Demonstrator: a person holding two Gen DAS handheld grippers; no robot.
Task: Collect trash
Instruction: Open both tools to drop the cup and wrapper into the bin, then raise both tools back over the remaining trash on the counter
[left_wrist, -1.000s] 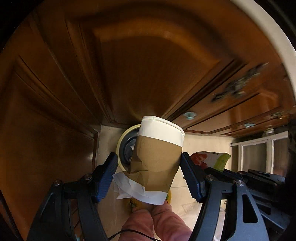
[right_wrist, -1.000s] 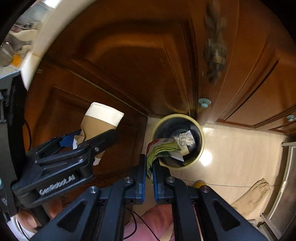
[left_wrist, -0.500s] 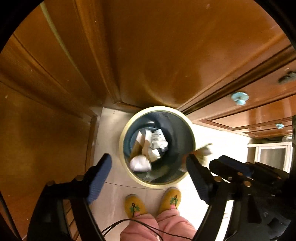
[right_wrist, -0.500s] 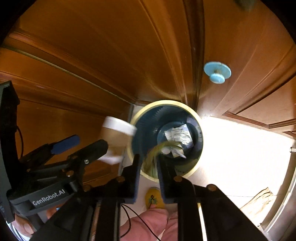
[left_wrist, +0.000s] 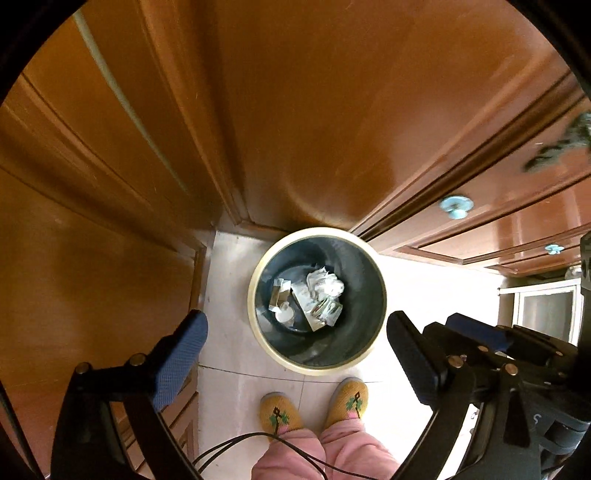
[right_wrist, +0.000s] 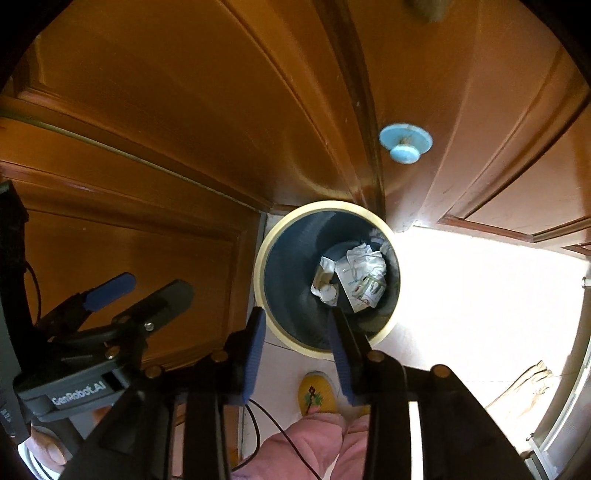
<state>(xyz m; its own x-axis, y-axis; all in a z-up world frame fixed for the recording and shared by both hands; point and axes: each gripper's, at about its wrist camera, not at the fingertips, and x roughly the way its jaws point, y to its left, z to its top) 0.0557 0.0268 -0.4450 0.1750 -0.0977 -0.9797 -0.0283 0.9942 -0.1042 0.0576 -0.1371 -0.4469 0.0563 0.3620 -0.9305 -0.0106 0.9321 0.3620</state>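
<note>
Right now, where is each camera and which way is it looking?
Left wrist: on the left gripper, looking down at the trash bin; shows open fingers, yellow slippers, pink trousers.
Right wrist: on the right gripper, looking down too; shows open fingers, the left gripper beside.
Shared: bin, crumpled trash, blue knob.
</note>
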